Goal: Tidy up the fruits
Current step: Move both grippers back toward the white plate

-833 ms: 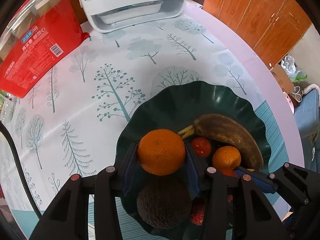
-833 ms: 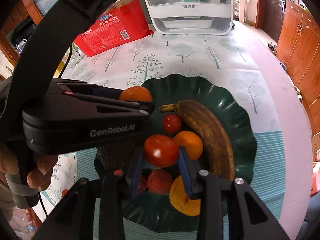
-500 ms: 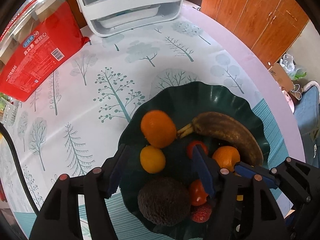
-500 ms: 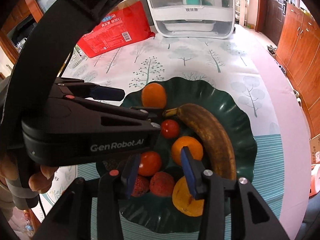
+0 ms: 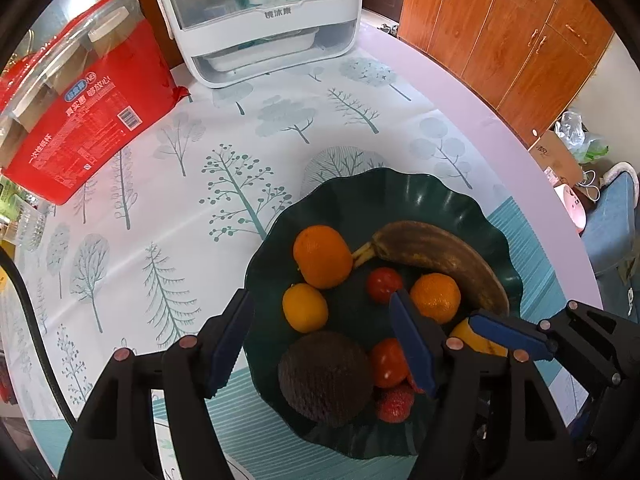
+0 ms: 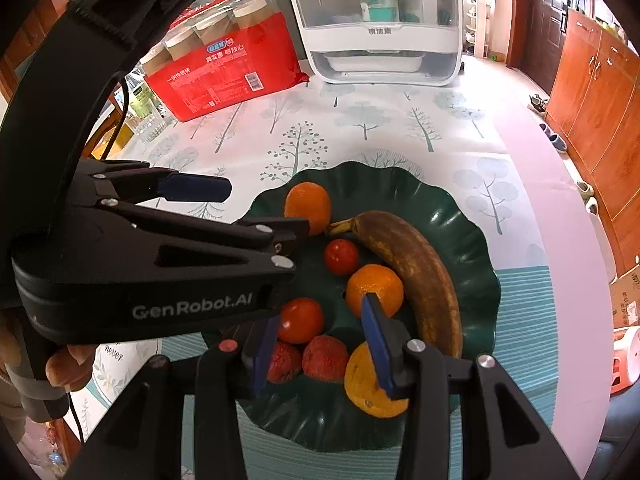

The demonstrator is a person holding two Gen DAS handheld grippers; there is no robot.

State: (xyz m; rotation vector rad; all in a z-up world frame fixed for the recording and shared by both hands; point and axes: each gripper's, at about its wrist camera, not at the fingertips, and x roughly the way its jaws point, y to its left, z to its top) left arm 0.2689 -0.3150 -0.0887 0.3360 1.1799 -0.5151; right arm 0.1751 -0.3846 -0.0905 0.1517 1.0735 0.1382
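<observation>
A dark green wavy bowl (image 5: 400,192) on the tree-print cloth holds the fruit. A large orange (image 5: 322,256) lies by the stem of a brown banana (image 5: 440,256). A small yellow-orange fruit (image 5: 305,307), a mandarin (image 5: 435,297), a small tomato (image 5: 384,284), an avocado (image 5: 324,376) and a red tomato (image 6: 300,320) are there too. Above the bowl's near side my left gripper (image 5: 318,298) is opening, its pads touching no fruit. My right gripper (image 6: 322,310) hovers open over the red tomato and two red lychees (image 6: 324,358).
A red package of cups (image 5: 84,120) lies at the far left. A white countertop appliance (image 5: 264,20) stands at the back. The table's rounded edge (image 5: 520,168) runs along the right, with wooden cabinets (image 5: 520,40) beyond. A hand (image 6: 68,368) holds the left gripper.
The left gripper let go of the large orange, which now lies in the bowl. The right gripper released the red tomato into the bowl. Both grippers drew back.
</observation>
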